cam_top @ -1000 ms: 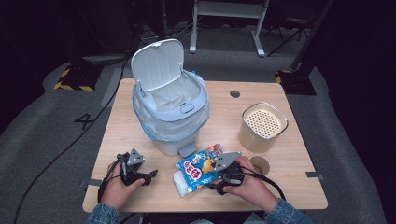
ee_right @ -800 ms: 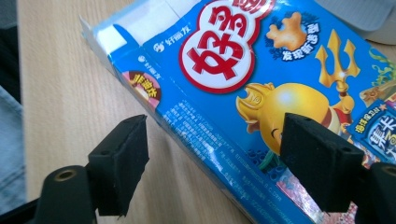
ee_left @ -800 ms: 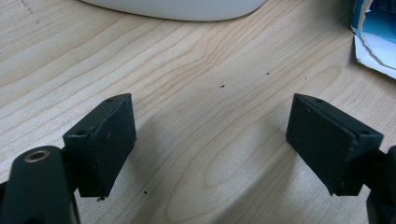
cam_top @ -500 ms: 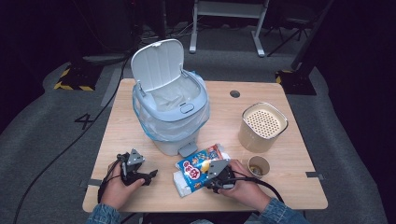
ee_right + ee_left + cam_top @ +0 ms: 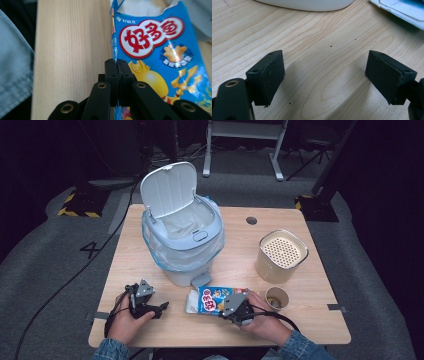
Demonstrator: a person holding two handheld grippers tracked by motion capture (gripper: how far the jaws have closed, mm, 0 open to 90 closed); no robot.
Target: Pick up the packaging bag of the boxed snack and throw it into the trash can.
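The snack bag (image 5: 214, 300) lies flat at the table's (image 5: 320, 330) near edge, just before the bin (image 5: 182, 242). The right gripper (image 5: 116, 65) pinches its side seam, jaws closed tight. Best lift slowly, keeping that thin seam from slipping. The left gripper (image 5: 324, 72) hovers wide open, empty.
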